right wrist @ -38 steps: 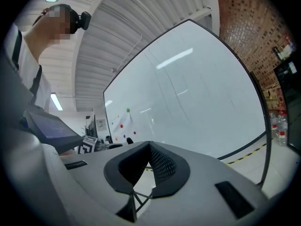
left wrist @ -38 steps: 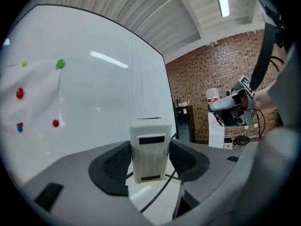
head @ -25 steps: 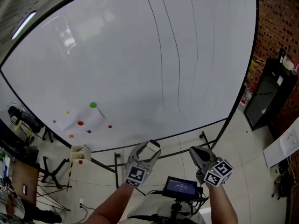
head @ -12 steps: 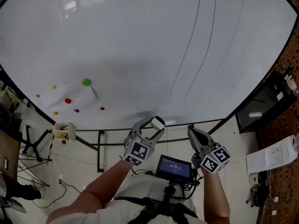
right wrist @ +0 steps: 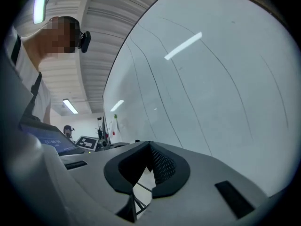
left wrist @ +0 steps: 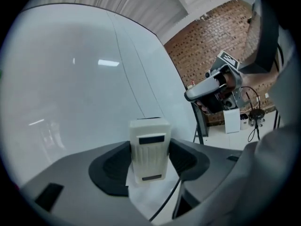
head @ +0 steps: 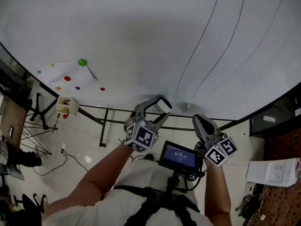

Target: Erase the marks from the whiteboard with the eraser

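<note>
The whiteboard (head: 141, 36) fills the top of the head view, with thin dark curved lines (head: 202, 41) drawn down its right part. My left gripper (head: 157, 108) is shut on a white eraser (head: 162, 104), held just below the board's lower edge. In the left gripper view the eraser (left wrist: 149, 147) stands upright between the dark pads, with the board (left wrist: 70, 88) and its lines (left wrist: 131, 79) behind it. My right gripper (head: 201, 122) is shut with nothing in it, to the right of the left one. The right gripper view shows its pads (right wrist: 162, 166) touching at the tip before the lined board (right wrist: 211, 88).
Coloured magnets (head: 82, 62) and a sheet of paper (head: 70, 76) sit at the board's lower left. A small box (head: 67, 105) hangs at the left of the board's metal stand (head: 106, 121). A screen (head: 178, 157) is mounted at the person's chest. A brick wall (left wrist: 207, 46) stands to the right.
The head view has tilted down and closer to the board, so the board now fills the top. Both grippers keep their places below its edge; the left still holds the eraser.
</note>
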A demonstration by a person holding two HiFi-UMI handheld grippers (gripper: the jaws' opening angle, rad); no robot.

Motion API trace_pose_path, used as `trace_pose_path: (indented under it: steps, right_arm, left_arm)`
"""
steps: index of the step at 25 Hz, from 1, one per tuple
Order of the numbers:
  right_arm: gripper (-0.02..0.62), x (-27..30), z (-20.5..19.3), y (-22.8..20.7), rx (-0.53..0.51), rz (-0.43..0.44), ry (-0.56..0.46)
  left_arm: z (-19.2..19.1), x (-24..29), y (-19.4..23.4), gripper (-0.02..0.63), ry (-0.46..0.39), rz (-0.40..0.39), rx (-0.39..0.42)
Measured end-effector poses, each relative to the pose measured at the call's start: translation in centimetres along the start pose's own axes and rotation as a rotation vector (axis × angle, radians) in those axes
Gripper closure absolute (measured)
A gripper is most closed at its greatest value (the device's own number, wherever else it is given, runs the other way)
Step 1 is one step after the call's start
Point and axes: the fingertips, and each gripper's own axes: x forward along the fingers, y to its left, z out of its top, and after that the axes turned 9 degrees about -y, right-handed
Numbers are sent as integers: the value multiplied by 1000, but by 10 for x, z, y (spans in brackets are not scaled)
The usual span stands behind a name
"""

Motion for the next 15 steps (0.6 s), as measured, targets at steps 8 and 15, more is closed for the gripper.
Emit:
trace_pose_path:
  steps: [8,15]
  right_arm:
    - [584,4,15,-22,44,160,26]
    - [584,2,22,-43,46,215,54]
  left_arm:
    - [13,41,-17,325,22,68,-269]
    - [2,53,-20,325,69,193,-248]
